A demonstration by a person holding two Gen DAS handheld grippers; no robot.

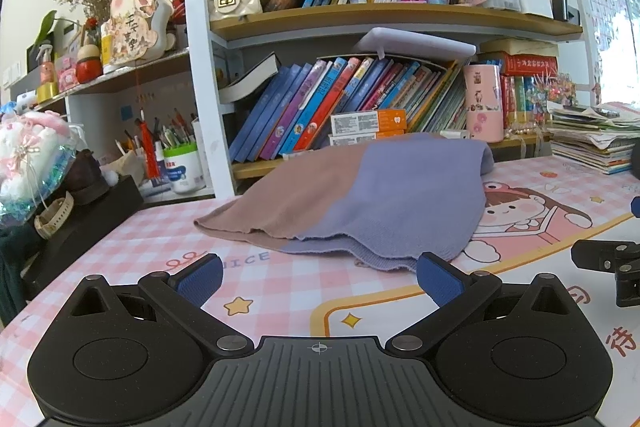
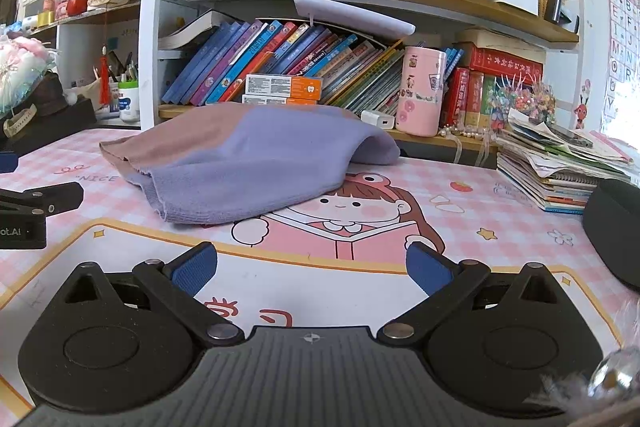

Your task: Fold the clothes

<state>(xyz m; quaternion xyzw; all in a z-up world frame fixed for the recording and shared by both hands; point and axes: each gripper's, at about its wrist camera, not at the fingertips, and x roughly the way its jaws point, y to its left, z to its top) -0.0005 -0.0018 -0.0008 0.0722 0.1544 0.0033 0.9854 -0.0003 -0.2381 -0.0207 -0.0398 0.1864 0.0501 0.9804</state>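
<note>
A knitted garment, half dusty pink and half lavender (image 1: 360, 195), lies in a loose heap on the pink cartoon desk mat (image 1: 280, 291), its hem toward me. It also shows in the right wrist view (image 2: 248, 163). My left gripper (image 1: 318, 277) is open and empty, just short of the hem, low over the mat. My right gripper (image 2: 312, 267) is open and empty, a little short of the garment's lavender side. The right gripper's black body shows at the right edge of the left view (image 1: 608, 267); the left gripper's body shows at the left of the right view (image 2: 32, 211).
A bookshelf full of books (image 1: 360, 99) stands right behind the garment. A pink cup (image 2: 420, 91) and white charger (image 2: 378, 119) sit on its lower shelf. A stack of booklets (image 2: 560, 171) lies at the right, a black box with a watch (image 1: 80, 219) at the left.
</note>
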